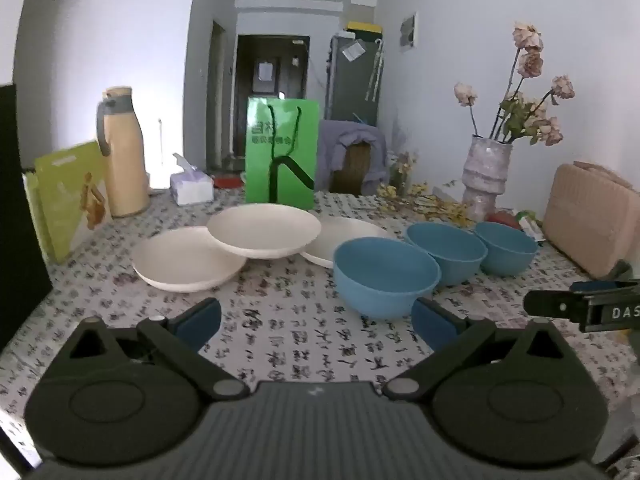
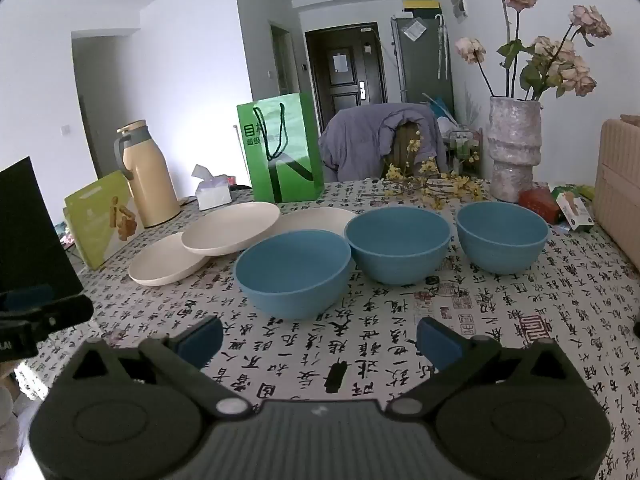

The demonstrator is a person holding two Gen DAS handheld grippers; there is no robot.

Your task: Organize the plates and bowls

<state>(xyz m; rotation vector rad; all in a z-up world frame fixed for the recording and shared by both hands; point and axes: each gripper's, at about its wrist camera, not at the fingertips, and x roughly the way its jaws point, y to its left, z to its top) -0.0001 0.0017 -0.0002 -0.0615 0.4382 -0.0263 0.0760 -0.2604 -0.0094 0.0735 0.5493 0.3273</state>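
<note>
A: Start with the biggest thing. The tabletop (image 2: 500, 320), under its calligraphy-print cloth, is crowded along the back: a green bag (image 2: 282, 148), a tan thermos (image 2: 148, 176), a tissue box (image 2: 212, 192) and a vase of dried flowers (image 2: 514, 148). Anything pushed backward risks meeting one of those.

B: And the vase looks top-heavy to me. A wide sweep on the right side could tip it.

A: Next, the plates. Three cream ones sit left of centre: the middle plate (image 1: 264, 230) lies propped across the rims of the left plate (image 1: 188, 258) and the far plate (image 1: 348, 236), so it is tilted rather than flat.

B: That is my main worry. Lift or nudge either lower plate first and the middle one would probably slide or clatter down.

A: Then the bowls, all three blue, in a row to the right. The near bowl (image 2: 294, 272) and the middle bowl (image 2: 400, 244) look to be touching or nearly so; the right bowl (image 2: 502, 236) stands apart.

B: Smooth round walls, so I'd guess a grip on the rim could slip, and moving one might knock its neighbour.

A: Smallest last. The left gripper (image 1: 316, 320) and the right gripper (image 2: 320, 338) both stand spread wide, grasping nothing, hanging over bare cloth in front of the near bowl.

B: The left one's right finger (image 1: 434, 322) is just beside that bowl, so it could bump it.
</note>
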